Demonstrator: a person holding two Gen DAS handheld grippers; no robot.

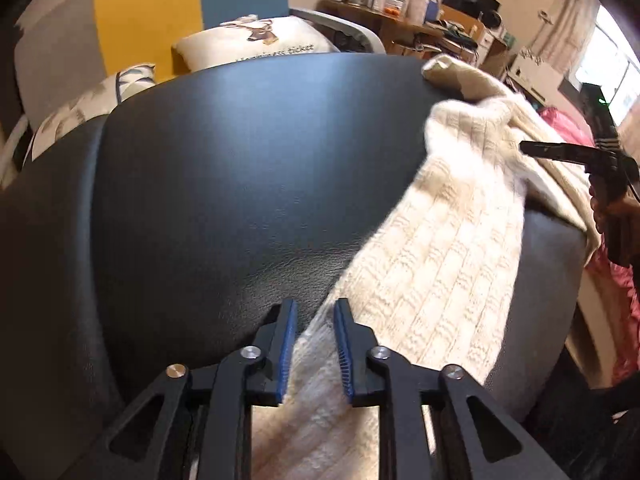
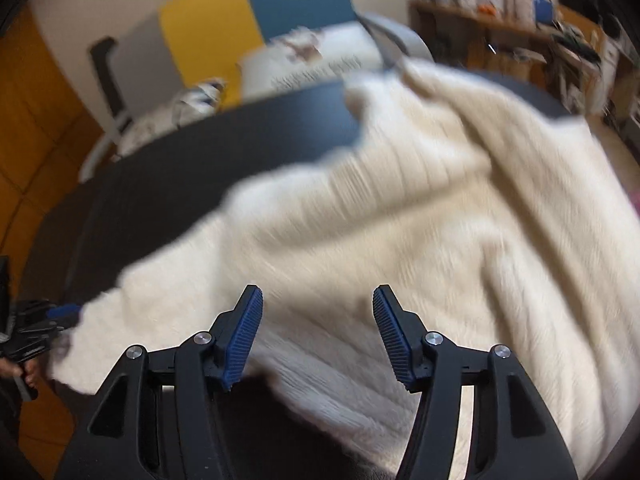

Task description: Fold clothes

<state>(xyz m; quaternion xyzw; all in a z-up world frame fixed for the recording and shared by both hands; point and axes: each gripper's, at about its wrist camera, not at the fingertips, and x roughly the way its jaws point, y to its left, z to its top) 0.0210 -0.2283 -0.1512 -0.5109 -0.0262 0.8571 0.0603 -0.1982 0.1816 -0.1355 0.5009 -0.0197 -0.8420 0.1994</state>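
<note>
Two grippers angled down over a cream sweater

Black padded surface (image 1: 224,168) carries the cream knit sweater (image 1: 440,248), draped toward its right. Left gripper (image 1: 315,344), slightly parted, straddles a sleeve edge unpinched. Right gripper (image 2: 318,336) stands wide apart, holding nothing.

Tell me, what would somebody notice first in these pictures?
Probably the big fluffy cream knitted sweater, sprawled across the right side of a dark leather-like surface. Next, the black grippers with blue pads: the left gripper has a strip of the knit between its parted fingers, and the right gripper is wide open above the sweater. Behind them sits a white pillow with a deer picture.
</note>
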